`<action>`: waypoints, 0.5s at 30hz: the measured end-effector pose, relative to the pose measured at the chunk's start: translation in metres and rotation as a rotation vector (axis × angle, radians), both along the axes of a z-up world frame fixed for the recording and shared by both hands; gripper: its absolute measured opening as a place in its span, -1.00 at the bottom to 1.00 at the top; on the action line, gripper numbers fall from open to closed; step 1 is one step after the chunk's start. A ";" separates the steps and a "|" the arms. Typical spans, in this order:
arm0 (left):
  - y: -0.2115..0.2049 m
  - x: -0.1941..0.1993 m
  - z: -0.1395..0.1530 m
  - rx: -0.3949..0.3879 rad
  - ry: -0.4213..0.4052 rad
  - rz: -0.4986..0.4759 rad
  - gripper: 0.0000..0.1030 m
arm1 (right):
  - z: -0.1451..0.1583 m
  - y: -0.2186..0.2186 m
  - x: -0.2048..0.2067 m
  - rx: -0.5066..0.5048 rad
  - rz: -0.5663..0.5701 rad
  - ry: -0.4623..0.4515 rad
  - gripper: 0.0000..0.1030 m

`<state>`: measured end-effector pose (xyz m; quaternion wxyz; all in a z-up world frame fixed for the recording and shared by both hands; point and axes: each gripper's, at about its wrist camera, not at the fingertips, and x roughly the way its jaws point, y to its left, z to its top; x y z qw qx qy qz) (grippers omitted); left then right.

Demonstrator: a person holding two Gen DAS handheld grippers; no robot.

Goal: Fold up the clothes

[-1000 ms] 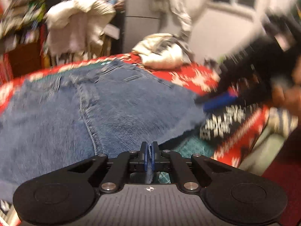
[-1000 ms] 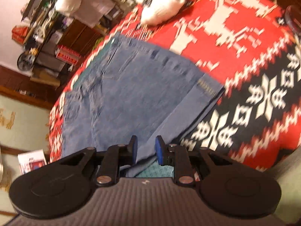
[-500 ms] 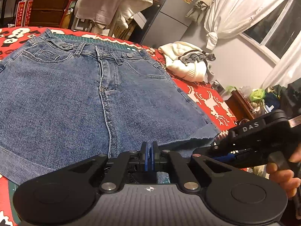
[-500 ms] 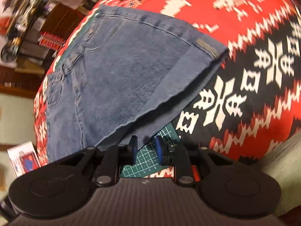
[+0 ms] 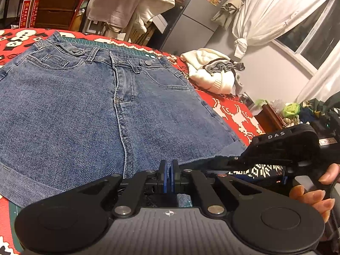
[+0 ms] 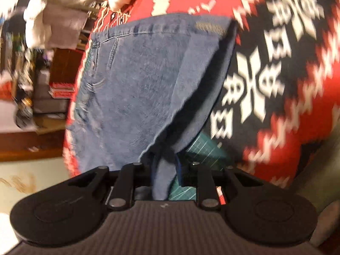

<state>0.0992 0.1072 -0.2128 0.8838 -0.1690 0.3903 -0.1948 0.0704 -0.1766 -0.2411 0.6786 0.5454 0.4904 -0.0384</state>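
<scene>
Two grippers work at the near hem of denim shorts (image 5: 89,110) that lie flat, front up, on a red patterned blanket (image 5: 235,114), waistband away from us. Our left gripper (image 5: 169,178) has its blue pads pressed together at the crotch end of the hem; the jaws look closed on the denim edge. Our right gripper (image 6: 164,176) sits at the hem's right side, and a flap of denim runs down between its fingers, which stand partly apart; we cannot tell if they have clamped yet.

We judge this to be the start of the first fold: both grippers taking hold of the hem. Next, the right needs a firm pinch, then both should lift together and carry the hem toward the waistband, or one leg across the other.

Only the left view shows the whole garment, a cream sweater (image 5: 212,72) beyond it, and a hand (image 5: 312,193) on the right tool. Only the right view, blurred, shows the hem raised and a green cutting mat (image 6: 201,148) beneath it.
</scene>
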 end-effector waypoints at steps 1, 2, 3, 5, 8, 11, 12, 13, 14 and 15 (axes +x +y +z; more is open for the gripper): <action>0.000 0.000 0.000 -0.001 0.000 0.001 -0.93 | -0.004 0.001 -0.001 0.031 -0.009 0.005 -0.54; 0.000 0.000 0.000 -0.004 0.003 0.001 -0.93 | -0.008 0.003 -0.002 0.060 -0.010 0.015 -0.54; 0.001 0.000 -0.001 -0.006 0.004 0.001 -0.93 | -0.011 0.007 -0.004 0.076 -0.008 0.021 -0.54; 0.001 0.001 -0.001 -0.008 0.004 0.001 -0.93 | -0.010 0.014 -0.006 0.073 0.004 0.016 -0.54; 0.002 0.001 0.000 -0.008 0.005 0.001 -0.93 | -0.007 0.028 -0.009 0.046 0.037 0.000 -0.54; 0.002 0.001 -0.001 -0.011 0.006 0.002 -0.93 | -0.005 0.041 -0.013 0.014 0.068 -0.004 -0.54; 0.002 0.001 -0.001 -0.012 0.007 0.003 -0.92 | -0.006 0.045 -0.015 0.010 0.074 0.000 -0.54; 0.002 0.001 -0.001 -0.013 0.008 0.004 -0.92 | -0.009 0.047 -0.016 0.018 0.077 0.007 -0.54; 0.003 0.001 -0.002 -0.014 0.009 0.006 -0.92 | -0.012 0.049 -0.017 0.030 0.077 0.014 -0.55; 0.003 0.001 -0.002 -0.016 0.011 0.007 -0.92 | -0.014 0.052 -0.017 0.037 0.070 0.014 -0.55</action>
